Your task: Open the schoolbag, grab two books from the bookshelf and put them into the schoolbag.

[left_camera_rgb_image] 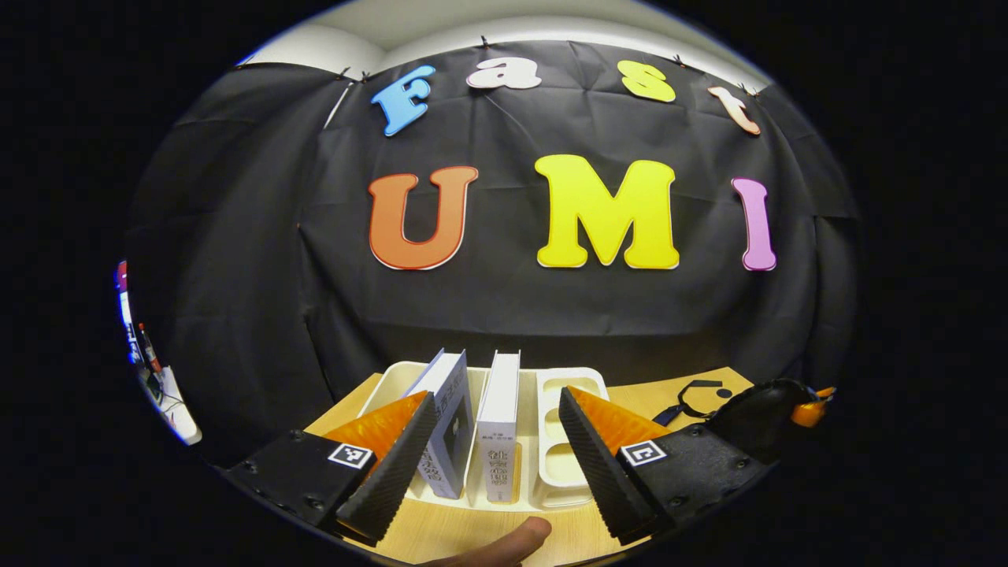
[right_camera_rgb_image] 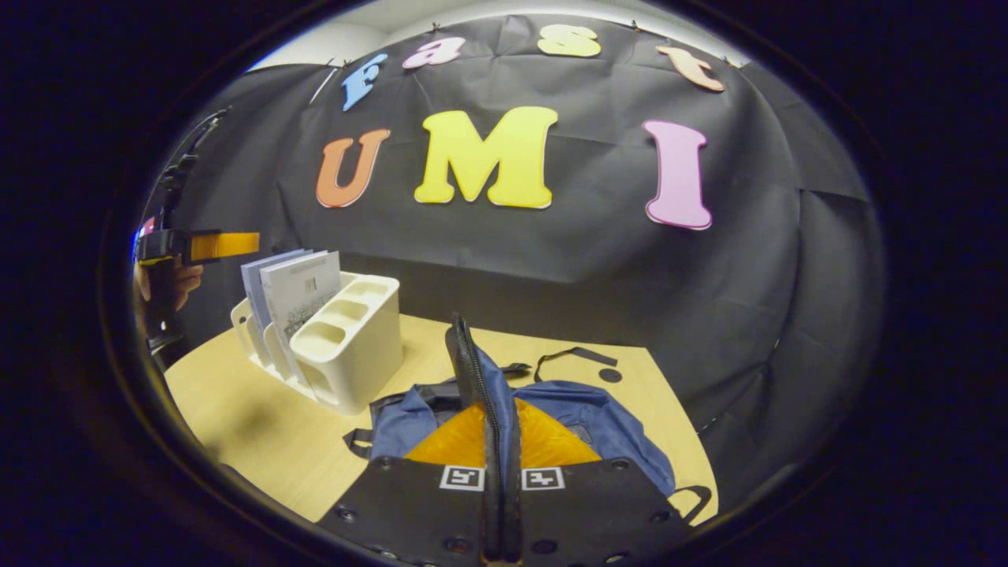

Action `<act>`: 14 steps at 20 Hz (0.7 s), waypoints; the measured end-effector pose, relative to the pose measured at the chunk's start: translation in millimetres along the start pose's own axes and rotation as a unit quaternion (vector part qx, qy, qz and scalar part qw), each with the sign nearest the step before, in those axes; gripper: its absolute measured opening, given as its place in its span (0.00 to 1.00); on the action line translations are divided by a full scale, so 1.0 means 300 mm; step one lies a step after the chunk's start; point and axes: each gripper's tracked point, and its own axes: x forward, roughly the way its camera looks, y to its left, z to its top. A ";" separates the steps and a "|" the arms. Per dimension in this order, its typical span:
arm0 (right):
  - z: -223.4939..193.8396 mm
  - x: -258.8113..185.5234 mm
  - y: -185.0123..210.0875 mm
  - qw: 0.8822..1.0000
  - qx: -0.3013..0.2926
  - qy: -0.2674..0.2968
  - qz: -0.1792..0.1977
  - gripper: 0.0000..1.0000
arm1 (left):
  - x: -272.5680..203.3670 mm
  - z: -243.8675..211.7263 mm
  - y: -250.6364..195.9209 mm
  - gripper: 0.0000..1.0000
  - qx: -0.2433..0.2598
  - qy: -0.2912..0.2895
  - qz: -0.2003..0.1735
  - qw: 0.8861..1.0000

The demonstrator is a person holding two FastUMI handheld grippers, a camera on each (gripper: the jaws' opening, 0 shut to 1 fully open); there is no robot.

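A light wooden table [right_camera_rgb_image: 260, 425] stands against the booth's black cloth wall [right_camera_rgb_image: 567, 260]. On it sits a cream bookshelf [right_camera_rgb_image: 346, 346] — a slotted desk organiser — holding two books upright in its slots. In the left gripper view the books stand side by side, the left book [left_camera_rgb_image: 449, 417] leaning a little, the right book [left_camera_rgb_image: 500, 425] nearly straight, with open cream compartments beside them to the right.

The left gripper [left_camera_rgb_image: 496, 457] has its fingers apart, one on either side of the two books and just in front of their near edges, touching neither. A fingertip [left_camera_rgb_image: 512, 543] of the person's hand shows at the bottom edge. From the right gripper view, this gripper hovers at the far left, above and beyond the bookshelf.

The blue schoolbag [right_camera_rgb_image: 583, 425] lies on the table to the right of the bookshelf, near the table's right edge, its straps trailing toward the wall. The right gripper [right_camera_rgb_image: 492, 394] is closed on a dark zippered flap [right_camera_rgb_image: 472, 370] of the schoolbag, holding it upright. Bare tabletop lies between bookshelf and bag and in front of the shelf.
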 end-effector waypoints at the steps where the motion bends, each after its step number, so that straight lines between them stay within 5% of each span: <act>1: 0.014 -0.006 -0.022 1.000 0.002 -0.006 -0.002 0.02 | 0.035 0.005 -0.002 0.98 0.010 0.008 -0.003 1.000; 8: 0.027 -0.018 -0.151 0.999 0.046 -0.022 -0.015 0.02 | 0.248 0.040 -0.072 0.97 0.047 0.068 -0.053 0.995; 14: 0.008 -0.015 -0.203 0.998 0.054 -0.027 -0.006 0.02 | 0.385 -0.063 -0.044 0.94 0.070 0.168 -0.051 0.982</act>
